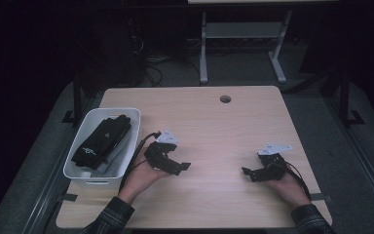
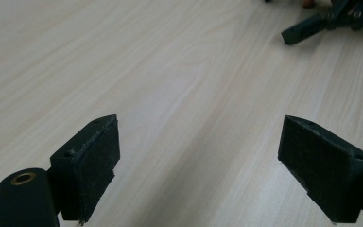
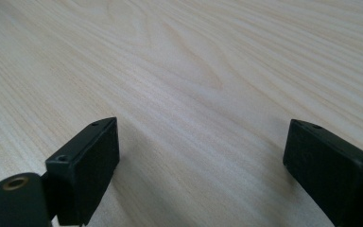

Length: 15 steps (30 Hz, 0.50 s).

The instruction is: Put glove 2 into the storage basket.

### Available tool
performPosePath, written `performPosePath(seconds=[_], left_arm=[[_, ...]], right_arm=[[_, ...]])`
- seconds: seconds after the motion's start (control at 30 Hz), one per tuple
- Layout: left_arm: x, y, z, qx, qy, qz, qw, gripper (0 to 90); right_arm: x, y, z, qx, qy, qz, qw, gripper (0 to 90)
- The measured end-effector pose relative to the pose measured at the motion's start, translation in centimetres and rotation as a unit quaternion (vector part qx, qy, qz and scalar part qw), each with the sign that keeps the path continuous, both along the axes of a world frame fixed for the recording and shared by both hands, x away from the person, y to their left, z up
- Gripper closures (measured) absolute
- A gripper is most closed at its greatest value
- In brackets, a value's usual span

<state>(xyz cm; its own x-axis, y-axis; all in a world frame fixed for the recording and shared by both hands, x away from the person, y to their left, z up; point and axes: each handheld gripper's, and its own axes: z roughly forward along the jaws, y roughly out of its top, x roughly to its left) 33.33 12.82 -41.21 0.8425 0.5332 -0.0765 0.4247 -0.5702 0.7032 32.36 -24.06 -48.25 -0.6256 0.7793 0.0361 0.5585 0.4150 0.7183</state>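
Black socks (image 1: pixel 102 141), likely soft and light, lie in the white bin (image 1: pixel 135 115) left of the left gripper (image 1: pixel 177 168), best pinched mid-bundle; both it and the right gripper (image 1: pixel 247 172) gape wide, empty.

No readable text anywhere. Closest thing: a small white triangle mark and a line of white print on the black socks (image 1: pixel 102 139) in the white bin (image 1: pixel 131 113), just beside the left gripper (image 1: pixel 179 167). Print too small to read.
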Motion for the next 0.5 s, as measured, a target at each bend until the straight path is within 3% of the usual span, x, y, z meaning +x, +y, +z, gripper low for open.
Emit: performPosePath(seconds=[0.5], left_arm=[[-1.3, -1.3, -3.6, 0.033, 0.002, -0.032, 0.9989, 12.8]], right_arm=[[0.0, 0.0, 0.0, 0.000, 0.000, 0.001, 1.0000, 11.1]])
